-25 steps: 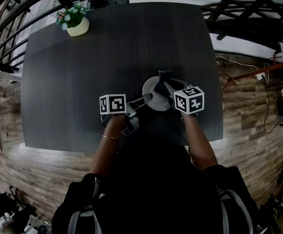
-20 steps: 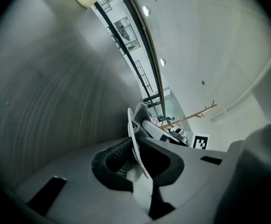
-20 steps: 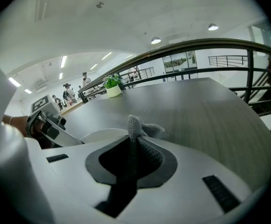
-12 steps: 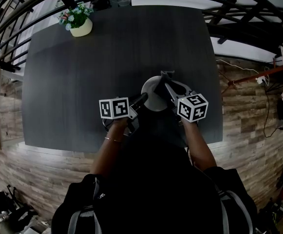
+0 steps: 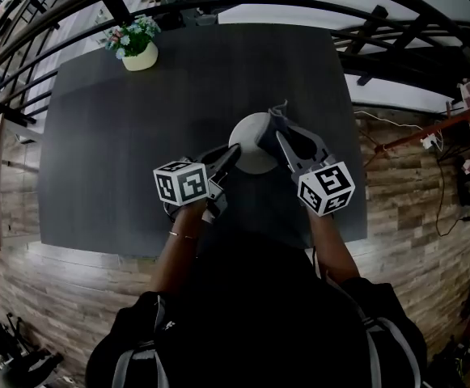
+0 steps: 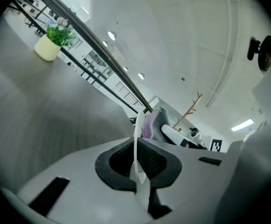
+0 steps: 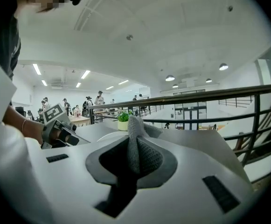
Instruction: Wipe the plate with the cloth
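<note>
Currently, a potted plant is standing at the far left corner of the dark table. Moving right, the left gripper is pinching the near left rim of the white plate. Its jaws have just been closing, and the left gripper view is showing the plate edge-on, clamped between them. The plate is sitting over the near middle of the table, between the two grippers. At its right rim, the grey cloth is bunching up just beside the plate. Farthest right, the right gripper is pressing its jaws together on this cloth, a fold of which is rising between them in the right gripper view.
</note>
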Demonstrator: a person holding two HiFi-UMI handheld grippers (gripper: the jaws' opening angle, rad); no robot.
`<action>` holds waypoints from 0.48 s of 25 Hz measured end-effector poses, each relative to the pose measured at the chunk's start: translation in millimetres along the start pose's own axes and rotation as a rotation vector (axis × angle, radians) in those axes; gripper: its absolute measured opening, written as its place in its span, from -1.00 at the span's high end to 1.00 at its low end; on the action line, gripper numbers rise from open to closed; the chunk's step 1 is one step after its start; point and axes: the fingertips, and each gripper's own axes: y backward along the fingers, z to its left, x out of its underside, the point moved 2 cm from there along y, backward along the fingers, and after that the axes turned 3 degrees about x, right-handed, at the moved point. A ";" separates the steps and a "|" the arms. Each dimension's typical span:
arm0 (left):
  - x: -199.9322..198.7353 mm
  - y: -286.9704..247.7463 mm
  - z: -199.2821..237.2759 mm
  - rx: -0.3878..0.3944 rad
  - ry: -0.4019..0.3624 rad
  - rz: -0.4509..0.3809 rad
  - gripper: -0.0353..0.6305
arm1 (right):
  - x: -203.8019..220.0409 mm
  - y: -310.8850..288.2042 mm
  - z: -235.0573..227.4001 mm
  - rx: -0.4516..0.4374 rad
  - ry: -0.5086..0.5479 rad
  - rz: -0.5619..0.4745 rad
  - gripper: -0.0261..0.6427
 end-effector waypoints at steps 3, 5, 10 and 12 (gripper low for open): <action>-21.7 6.8 -18.5 0.021 -0.094 -0.047 0.85 | -27.1 8.4 6.4 0.009 0.037 -0.069 0.79; -36.2 11.9 -32.9 0.042 -0.145 -0.081 0.85 | -46.2 15.7 11.4 0.011 0.065 -0.116 0.79; -68.4 25.2 -69.1 0.092 -0.260 -0.159 0.85 | -94.0 36.6 28.1 0.004 0.164 -0.220 0.79; -79.1 32.0 -85.7 0.114 -0.305 -0.188 0.85 | -111.2 46.9 35.9 0.006 0.195 -0.266 0.79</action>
